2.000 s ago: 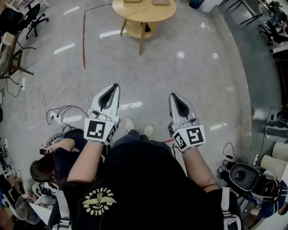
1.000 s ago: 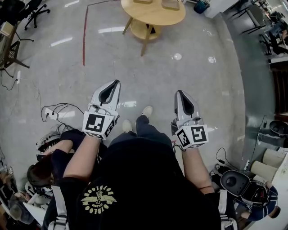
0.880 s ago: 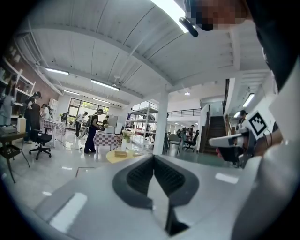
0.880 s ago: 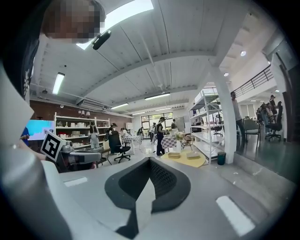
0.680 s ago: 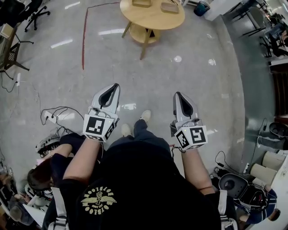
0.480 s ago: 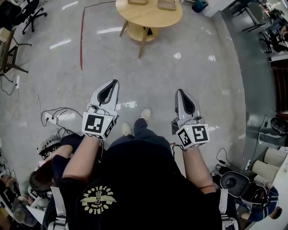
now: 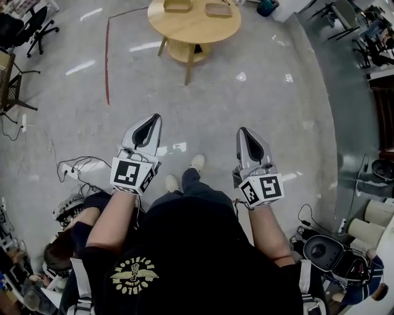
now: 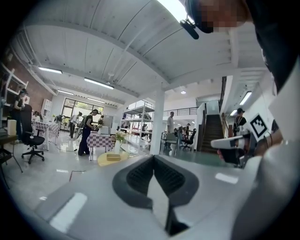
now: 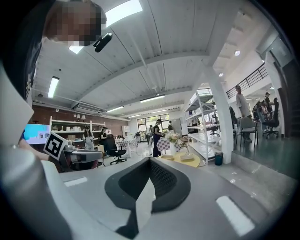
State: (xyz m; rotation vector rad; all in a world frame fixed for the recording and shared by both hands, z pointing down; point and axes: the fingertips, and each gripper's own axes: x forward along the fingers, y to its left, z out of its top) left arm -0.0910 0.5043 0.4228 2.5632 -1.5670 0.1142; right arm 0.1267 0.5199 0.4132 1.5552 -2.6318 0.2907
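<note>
Forearms are stretching forward from your waist, bare and roughly parallel, and you are carrying one gripper in each hand above the floor (image 7: 277, 111). You are angling the left gripper (image 7: 155, 118) slightly to the right, its marker cube sitting at your wrist; in the left gripper view its jaws are pressing together, clenched and empty. You are pointing the right gripper (image 7: 243, 131) almost straight ahead, a little lower in the head view than the left, and the right gripper view is showing its jaws meeting tip to tip as well, gripping nothing. Your shoes (image 7: 197, 162) are standing between the two grippers. Both grippers are aiming toward the round table (image 7: 191, 27), which is standing well apart from them across the floor, bearing two trays (image 7: 218, 9) side by side. A red line (image 7: 106, 61) is running along the floor left of the table, and cables (image 7: 77, 165) are lying near your left elbow
</note>
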